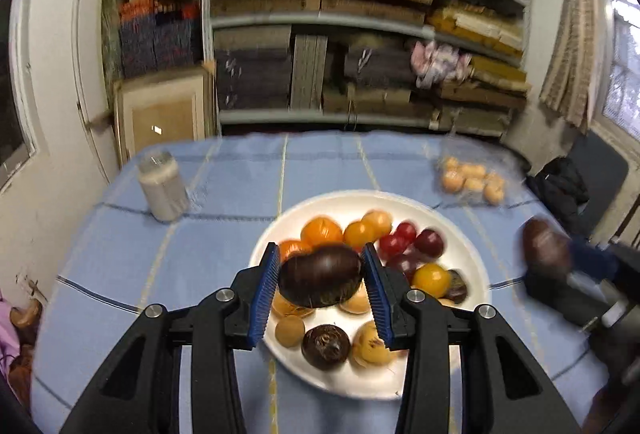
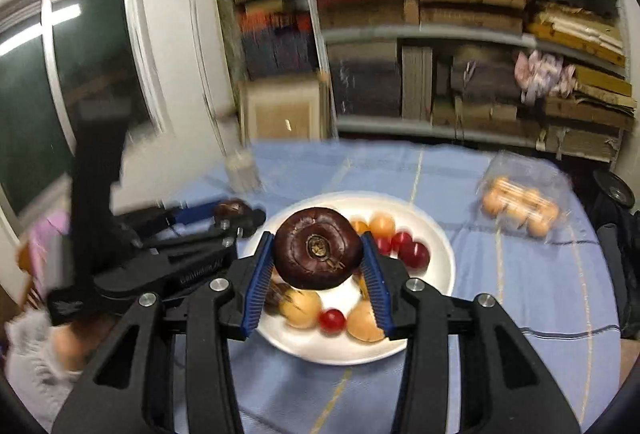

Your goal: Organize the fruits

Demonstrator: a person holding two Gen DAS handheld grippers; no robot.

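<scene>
Looking along the left tongs (image 1: 320,276), one sees the two blue pads pressed on a dark brown fruit (image 1: 320,276), which lies on its side between them and is held above the white plate (image 1: 472,254). On the plate are several oranges (image 1: 321,231) at the far side, red fruits (image 1: 429,243) to the right of them, a yellow fruit (image 1: 431,279), and pale tan fruits (image 1: 374,344) near the front edge. A second dark fruit (image 1: 326,347) lies on the plate close to the front. The plate stands on the desk (image 1: 120,254), which has a light blue cloth with thin lines. A jar (image 1: 163,185) with a pale content stands far left on the desk, and a clear bag of tan round things (image 1: 472,180) lies far right. At the right edge, blurred, the right tongs (image 1: 560,258) hold another dark fruit. Behind the desk are shelves (image 1: 360,22) full of stacked boxes.

From the right tongs (image 2: 318,248), the pads are closed on a round dark brown fruit (image 2: 318,248), its stem end turned to the camera, lifted over the same plate (image 2: 444,266). Red fruits (image 2: 414,252), one orange fruit (image 2: 382,225) and tan fruits (image 2: 302,308) are visible on it. The left tongs (image 2: 236,208) are at the left, blurred, also gripping a dark fruit. The clear bag (image 2: 520,208) is at the right.
</scene>
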